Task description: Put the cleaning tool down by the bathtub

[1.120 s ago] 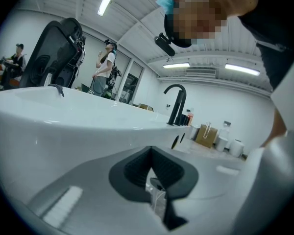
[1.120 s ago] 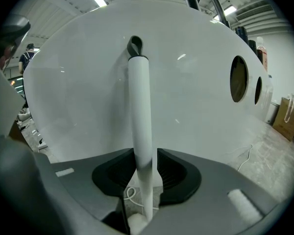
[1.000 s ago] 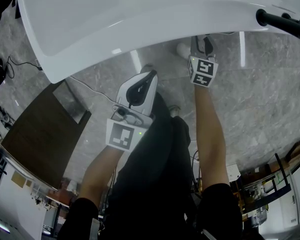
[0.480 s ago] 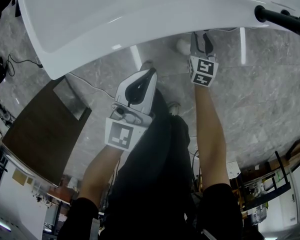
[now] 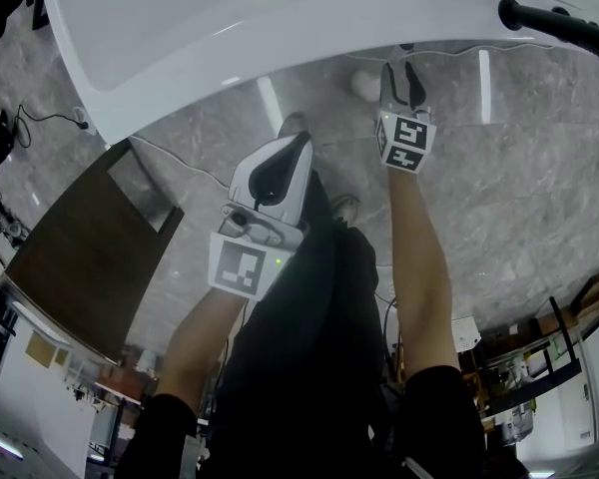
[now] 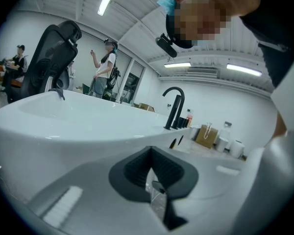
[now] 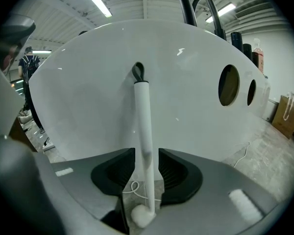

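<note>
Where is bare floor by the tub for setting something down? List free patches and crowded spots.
Free: the grey floor right of the right gripper, between the bathtub and the racks. Crowded: around the cleaning tool leaning on the tub, a white cable at its foot; the dark board fills the left.

On my screens I log: bathtub (image 5: 230, 28), glossy white; cleaning tool (image 7: 143, 131), white shaft, off-white fluffy end; floor (image 5: 539, 188), grey veined stone; faucet (image 5: 549, 21), black; marker cube (image 5: 407, 139), black squares on white; panel (image 5: 80, 257), dark brown.
</note>
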Demonstrator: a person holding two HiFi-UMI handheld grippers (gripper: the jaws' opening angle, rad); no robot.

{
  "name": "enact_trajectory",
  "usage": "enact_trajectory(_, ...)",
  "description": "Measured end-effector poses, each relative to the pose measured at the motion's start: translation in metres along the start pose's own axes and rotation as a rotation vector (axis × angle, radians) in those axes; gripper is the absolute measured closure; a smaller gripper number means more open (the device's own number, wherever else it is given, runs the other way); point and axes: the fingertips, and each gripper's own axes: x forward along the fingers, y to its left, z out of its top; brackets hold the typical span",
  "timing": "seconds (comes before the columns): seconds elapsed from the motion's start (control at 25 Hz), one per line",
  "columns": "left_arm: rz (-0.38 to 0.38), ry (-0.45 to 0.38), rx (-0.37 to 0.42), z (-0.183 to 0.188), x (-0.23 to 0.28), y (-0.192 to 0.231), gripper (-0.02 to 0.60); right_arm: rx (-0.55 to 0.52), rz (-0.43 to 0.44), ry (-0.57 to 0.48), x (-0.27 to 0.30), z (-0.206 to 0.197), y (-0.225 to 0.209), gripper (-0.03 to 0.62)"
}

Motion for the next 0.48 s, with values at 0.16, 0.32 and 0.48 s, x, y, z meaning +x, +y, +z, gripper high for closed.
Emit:
enact_trajectory(0.16,0.005,-0.012,0.001,0.012,-0.008,-0.006,0.574,0.004,0.003,0.001,-0.013,0.004,0.003,0.442)
enact_trajectory(0.32,0.008,-0.02,0.001,0.025,-0.019,-0.015,0.574,0.015,0.003,0.004,-0.031,0.009,0.006,0.459)
enact_trajectory(0.48,0.004,-0.031,0.0,0.038,-0.032,-0.027,0.574,0.027,0.003,0.003,-0.051,0.014,0.009,0.493)
